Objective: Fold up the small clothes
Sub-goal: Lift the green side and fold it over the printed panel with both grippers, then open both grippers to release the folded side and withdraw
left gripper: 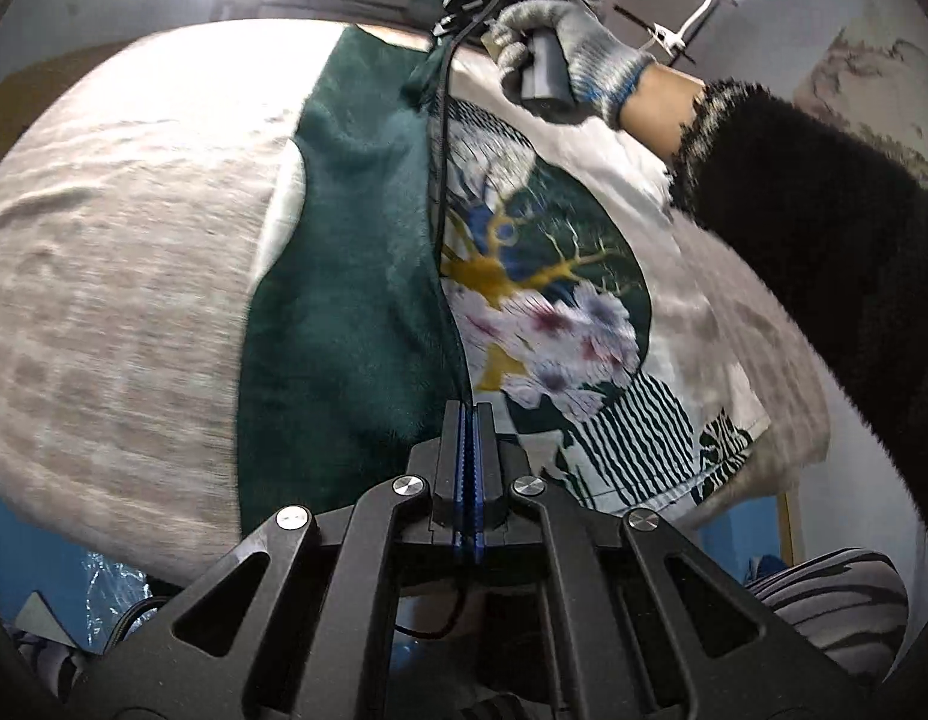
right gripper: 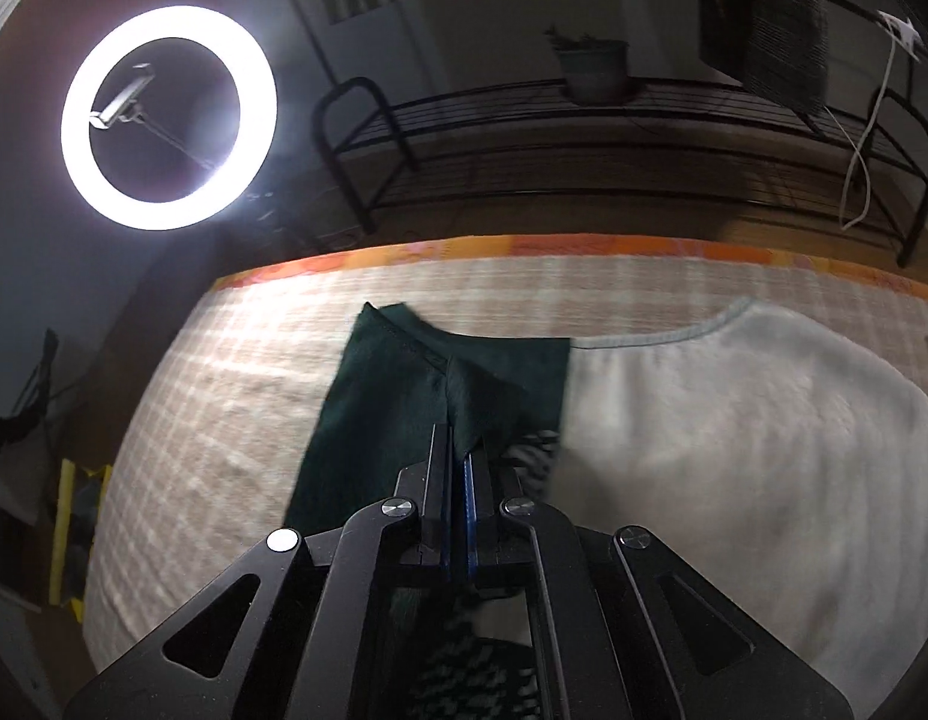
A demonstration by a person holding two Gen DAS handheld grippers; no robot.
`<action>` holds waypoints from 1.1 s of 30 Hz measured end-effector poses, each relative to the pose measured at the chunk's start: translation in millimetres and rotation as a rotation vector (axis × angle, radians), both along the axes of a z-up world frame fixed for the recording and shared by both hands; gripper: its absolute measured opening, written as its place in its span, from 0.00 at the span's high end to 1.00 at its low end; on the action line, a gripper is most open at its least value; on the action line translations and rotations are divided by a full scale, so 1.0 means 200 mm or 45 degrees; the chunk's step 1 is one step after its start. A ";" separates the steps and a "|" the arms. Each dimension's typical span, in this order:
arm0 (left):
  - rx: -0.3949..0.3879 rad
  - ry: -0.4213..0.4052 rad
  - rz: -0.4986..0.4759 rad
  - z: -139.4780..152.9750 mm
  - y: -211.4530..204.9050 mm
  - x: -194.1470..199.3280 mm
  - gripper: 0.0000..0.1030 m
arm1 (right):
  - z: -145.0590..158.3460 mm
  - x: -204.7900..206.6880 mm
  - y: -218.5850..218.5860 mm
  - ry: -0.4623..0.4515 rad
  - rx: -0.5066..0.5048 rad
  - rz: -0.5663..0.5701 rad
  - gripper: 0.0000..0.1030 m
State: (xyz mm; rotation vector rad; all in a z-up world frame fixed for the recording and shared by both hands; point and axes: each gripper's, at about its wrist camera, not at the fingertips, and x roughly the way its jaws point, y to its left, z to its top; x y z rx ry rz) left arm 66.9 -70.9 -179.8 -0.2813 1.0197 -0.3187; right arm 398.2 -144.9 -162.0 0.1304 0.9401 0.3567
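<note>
A small T-shirt, white with a printed round floral design and a dark green panel, lies on a checked beige cloth. My left gripper is shut on the fold edge of the shirt, between the green and the print. My right gripper is shut on the green fabric at the far end of the same fold; it also shows in the left wrist view, held by a gloved hand. The white part lies to the right.
The cloth covers a table with an orange far edge. A black wire rack with a pot stands behind it. A ring light glows at the left. A black furry sleeve crosses the right.
</note>
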 end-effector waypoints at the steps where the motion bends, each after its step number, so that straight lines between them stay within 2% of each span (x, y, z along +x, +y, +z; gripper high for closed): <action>1: 0.006 0.010 -0.014 -0.01 -0.03 0.01 1.00 | -0.01 0.01 -0.02 0.001 -0.017 -0.004 0.98; 8: -0.002 0.035 -0.058 -0.04 -0.09 0.02 1.00 | -0.07 0.04 -0.10 -0.002 -0.088 -0.033 0.98; 11: -0.043 0.049 -0.105 -0.04 -0.12 0.00 1.00 | -0.09 0.05 -0.15 0.023 -0.183 -0.092 0.96; 12: -0.059 0.054 -0.125 -0.04 -0.13 0.00 0.93 | -0.08 0.04 -0.17 0.030 -0.215 -0.111 0.91; 13: -0.072 0.049 -0.152 -0.02 -0.15 -0.02 0.79 | -0.07 0.03 -0.20 0.027 -0.237 -0.131 0.87; 15: -0.067 0.013 -0.177 0.01 -0.15 -0.05 0.67 | -0.02 0.00 -0.27 0.002 -0.218 -0.162 0.79; 16: -0.042 -0.025 -0.188 0.03 -0.15 -0.08 0.67 | 0.00 -0.02 -0.30 -0.004 -0.209 -0.175 0.71; 18: -0.010 -0.071 -0.209 0.07 -0.13 -0.12 0.67 | 0.07 -0.07 -0.36 -0.031 -0.211 -0.210 0.64; 21: -0.037 -0.105 -0.245 0.13 -0.07 -0.19 0.67 | 0.20 -0.17 -0.46 -0.082 -0.183 -0.231 0.63; 25: -0.116 -0.163 -0.303 0.21 0.05 -0.31 0.67 | 0.38 -0.34 -0.62 -0.149 -0.150 -0.268 0.57; 28: -0.089 -0.242 -0.309 0.25 0.09 -0.40 0.67 | 0.49 -0.49 -0.75 -0.188 -0.130 -0.295 0.57; 33: -0.051 -0.247 -0.332 0.23 0.13 -0.50 0.67 | 0.60 -0.74 -0.92 -0.222 -0.099 -0.328 0.57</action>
